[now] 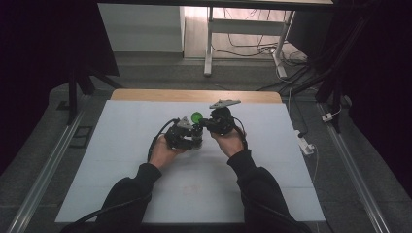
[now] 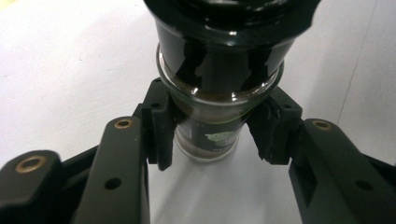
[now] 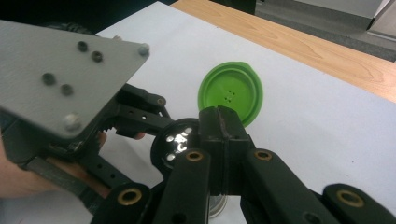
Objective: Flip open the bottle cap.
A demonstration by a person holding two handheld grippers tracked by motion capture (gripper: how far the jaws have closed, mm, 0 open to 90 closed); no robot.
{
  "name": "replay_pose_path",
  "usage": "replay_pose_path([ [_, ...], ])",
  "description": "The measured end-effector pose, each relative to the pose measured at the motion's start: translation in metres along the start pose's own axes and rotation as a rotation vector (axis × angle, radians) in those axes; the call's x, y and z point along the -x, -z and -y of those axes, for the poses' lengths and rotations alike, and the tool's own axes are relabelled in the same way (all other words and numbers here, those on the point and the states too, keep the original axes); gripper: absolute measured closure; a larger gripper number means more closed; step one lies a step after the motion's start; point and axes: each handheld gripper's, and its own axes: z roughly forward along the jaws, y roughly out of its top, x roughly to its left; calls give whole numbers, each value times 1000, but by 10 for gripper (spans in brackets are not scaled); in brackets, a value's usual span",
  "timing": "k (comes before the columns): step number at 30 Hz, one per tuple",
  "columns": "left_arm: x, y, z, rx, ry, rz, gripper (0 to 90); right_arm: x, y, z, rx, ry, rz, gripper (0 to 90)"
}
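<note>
Left gripper view: small glass jar with dark contents, black collar and printed label (image 2: pixel 219 93), standing upright on the white table sheet (image 2: pixel 56 70). The left gripper (image 2: pixel 211 135) is pinching the jar's narrow lower body between both pads, apparently steadying it for work at the top. Above the jar, a round green hinged lid (image 3: pixel 232 93) is standing flipped open, exposing a perforated black shaker top (image 3: pixel 177 140). The right gripper (image 3: pixel 223 126), jaws pressed together, is hanging just beside the lid, probably nudging it.
</note>
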Motion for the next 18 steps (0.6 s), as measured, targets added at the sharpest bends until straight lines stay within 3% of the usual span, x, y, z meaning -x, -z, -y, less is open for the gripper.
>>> replay_pose_path([
  [5, 0, 0, 0, -4, 1, -1, 525, -5, 4, 0, -3, 18, 5, 854],
  [18, -1, 12, 3, -14, 31, 22, 313, -11, 15, 5, -18, 15, 2, 672],
])
